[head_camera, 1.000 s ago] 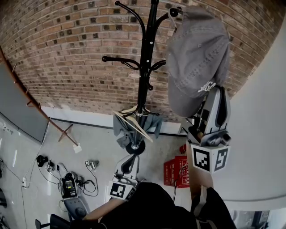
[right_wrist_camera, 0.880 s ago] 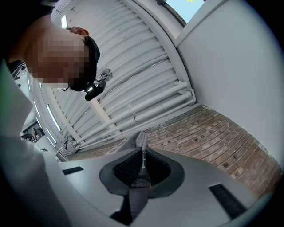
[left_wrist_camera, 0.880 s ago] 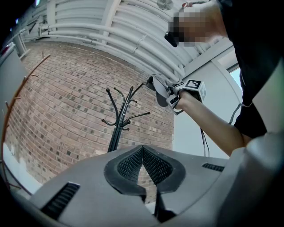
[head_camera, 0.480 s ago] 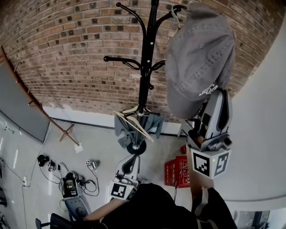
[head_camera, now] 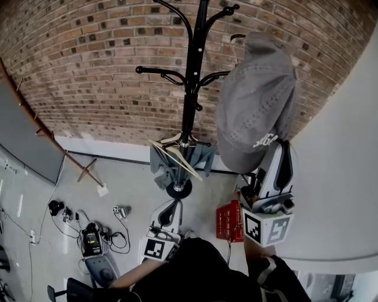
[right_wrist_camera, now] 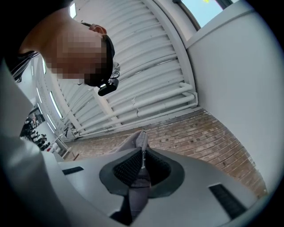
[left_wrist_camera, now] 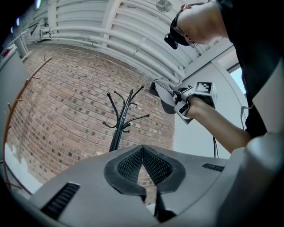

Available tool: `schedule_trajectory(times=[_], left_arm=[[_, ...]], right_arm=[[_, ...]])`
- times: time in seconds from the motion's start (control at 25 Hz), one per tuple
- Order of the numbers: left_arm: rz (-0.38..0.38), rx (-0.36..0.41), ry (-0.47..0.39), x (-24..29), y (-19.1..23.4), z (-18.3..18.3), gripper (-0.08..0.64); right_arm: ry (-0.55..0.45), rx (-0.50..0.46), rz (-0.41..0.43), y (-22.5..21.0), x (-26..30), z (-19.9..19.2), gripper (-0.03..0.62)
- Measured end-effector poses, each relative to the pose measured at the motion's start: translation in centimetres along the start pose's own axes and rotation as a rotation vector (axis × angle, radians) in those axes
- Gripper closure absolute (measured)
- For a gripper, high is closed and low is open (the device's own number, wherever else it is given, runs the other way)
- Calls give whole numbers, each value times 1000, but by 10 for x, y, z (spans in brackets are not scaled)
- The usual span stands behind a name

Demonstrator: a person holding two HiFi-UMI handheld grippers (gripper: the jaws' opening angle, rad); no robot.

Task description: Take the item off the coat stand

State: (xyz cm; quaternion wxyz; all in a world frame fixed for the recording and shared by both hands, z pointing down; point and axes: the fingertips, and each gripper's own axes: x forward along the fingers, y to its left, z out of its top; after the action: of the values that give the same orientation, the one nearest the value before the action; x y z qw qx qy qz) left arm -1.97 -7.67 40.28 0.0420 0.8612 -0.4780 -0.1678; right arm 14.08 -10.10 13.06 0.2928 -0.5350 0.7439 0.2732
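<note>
Since the earlier frame the grey cap (head_camera: 257, 100) had come off the upper right hook (head_camera: 230, 9) of the coat stand (head_camera: 192, 76) and sunk lower in the head view, together with the right gripper (head_camera: 273, 154) below it. The cap's top loop now hung clear of that hook, just to its lower right, and the cap sat in the upper right of the frame in front of the brick wall (head_camera: 88, 71).

Seen from the right gripper view, the right gripper (right_wrist_camera: 142, 159) had its jaws pinched on a fold of the cap's grey cloth (right_wrist_camera: 133, 144), which ran down between the pads.

Low in the centre of the head view, the left gripper (head_camera: 170, 212) pointed toward the stand's base. Its own view showed the left gripper (left_wrist_camera: 143, 155) with jaws pressed together and nothing between them, the coat stand (left_wrist_camera: 119, 128) standing beyond them and the cap (left_wrist_camera: 165, 95) in the upper right.

A wooden hanger (head_camera: 177, 156) and a grey cloth (head_camera: 207, 159) hung low on the stand. A red crate (head_camera: 229, 223) stood on the floor near the base.
</note>
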Motion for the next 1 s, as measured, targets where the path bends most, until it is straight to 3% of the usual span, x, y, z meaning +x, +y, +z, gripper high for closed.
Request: schedule_trajectory(times=[0.24, 0.52, 1.0], left_arm=[[-36, 16, 1, 3, -6, 1, 543], [-59, 20, -30, 10, -10, 13, 543], [-11, 49, -58, 18, 8, 18, 543]], right_arm=[[64, -28, -15, 4, -32, -20, 555], [195, 31, -86, -1, -65, -59, 555], [333, 56, -94, 24, -109, -108, 555]])
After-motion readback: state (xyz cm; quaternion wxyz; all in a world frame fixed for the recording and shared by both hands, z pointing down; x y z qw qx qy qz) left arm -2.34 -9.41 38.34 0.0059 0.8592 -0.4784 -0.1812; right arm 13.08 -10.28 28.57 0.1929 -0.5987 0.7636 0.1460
